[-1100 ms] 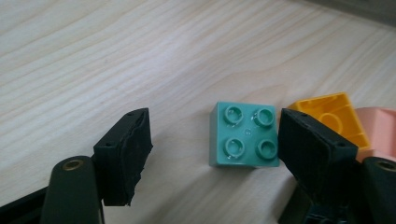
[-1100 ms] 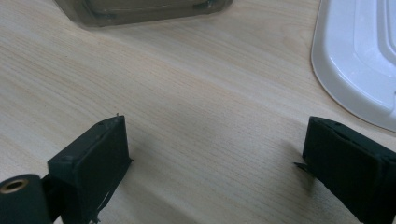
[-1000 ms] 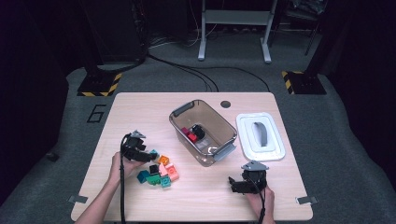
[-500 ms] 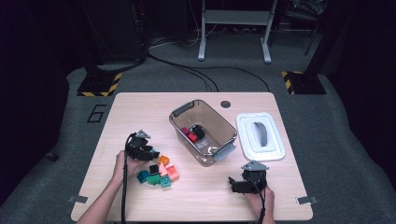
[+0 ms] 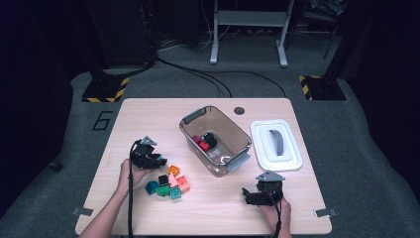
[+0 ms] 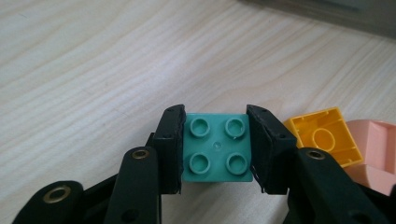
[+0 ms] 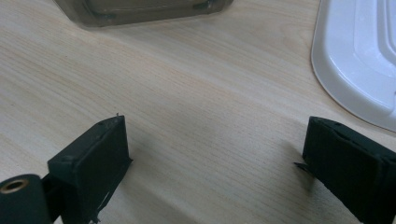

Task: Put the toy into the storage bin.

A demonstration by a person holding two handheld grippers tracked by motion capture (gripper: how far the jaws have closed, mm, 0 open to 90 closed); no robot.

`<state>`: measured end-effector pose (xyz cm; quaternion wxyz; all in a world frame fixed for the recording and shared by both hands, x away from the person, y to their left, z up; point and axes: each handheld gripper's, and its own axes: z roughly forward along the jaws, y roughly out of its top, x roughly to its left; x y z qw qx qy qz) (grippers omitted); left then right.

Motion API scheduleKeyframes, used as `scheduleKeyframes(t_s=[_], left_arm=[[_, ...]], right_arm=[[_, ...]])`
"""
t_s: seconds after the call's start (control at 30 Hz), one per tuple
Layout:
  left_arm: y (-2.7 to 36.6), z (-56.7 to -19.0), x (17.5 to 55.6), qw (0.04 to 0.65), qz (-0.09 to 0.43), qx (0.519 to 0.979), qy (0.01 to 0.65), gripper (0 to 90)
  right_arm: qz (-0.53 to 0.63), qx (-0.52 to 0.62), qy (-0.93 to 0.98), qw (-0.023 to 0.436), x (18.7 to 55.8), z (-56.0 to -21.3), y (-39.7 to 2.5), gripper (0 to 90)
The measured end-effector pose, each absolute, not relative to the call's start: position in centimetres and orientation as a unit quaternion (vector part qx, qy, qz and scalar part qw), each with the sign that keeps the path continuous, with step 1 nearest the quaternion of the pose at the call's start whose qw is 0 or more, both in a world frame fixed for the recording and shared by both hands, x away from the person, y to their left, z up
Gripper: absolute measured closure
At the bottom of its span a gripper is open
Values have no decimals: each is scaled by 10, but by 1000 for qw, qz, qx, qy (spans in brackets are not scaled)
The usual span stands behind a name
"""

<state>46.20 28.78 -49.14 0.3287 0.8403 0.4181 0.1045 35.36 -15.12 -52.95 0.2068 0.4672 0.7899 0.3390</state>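
Two grippers: one in each of the person's hands, both over the tabletop (image 5: 148, 124).
Left gripper (image 6: 215, 147): fingers (image 6: 170, 144) clamped on the flat sides of a teal block (image 6: 216, 148), studs facing the camera.
Teal block's place: held just off the wood, toward the tabletop's left edge, beside the loose block pile (image 5: 168, 186).
Neighbours: a yellow block (image 6: 323, 135) lies hollow side up just beside the held one, with a pink block (image 6: 376, 149) touching it.
Right gripper (image 7: 212, 163): fingers (image 7: 100, 158) wide apart with bare wood between them, near the front edge.
Bin (image 5: 237, 144): clear, mid-tabletop, holding red and black pieces.
Lid (image 5: 292, 153): white, flat, toward the right edge.
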Motion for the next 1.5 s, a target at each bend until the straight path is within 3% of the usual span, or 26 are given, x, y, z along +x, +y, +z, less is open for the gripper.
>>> scheduleKeyframes(t_s=[0.6,1.5], left_arm=[[295,-447,463,348,127,834,410,592],[272,-382,475,359,165,837,379,592]], right_arm=[[339,467,790,207,354,-529,-151,62],[339,467,790,206,354,-529,-151,62]])
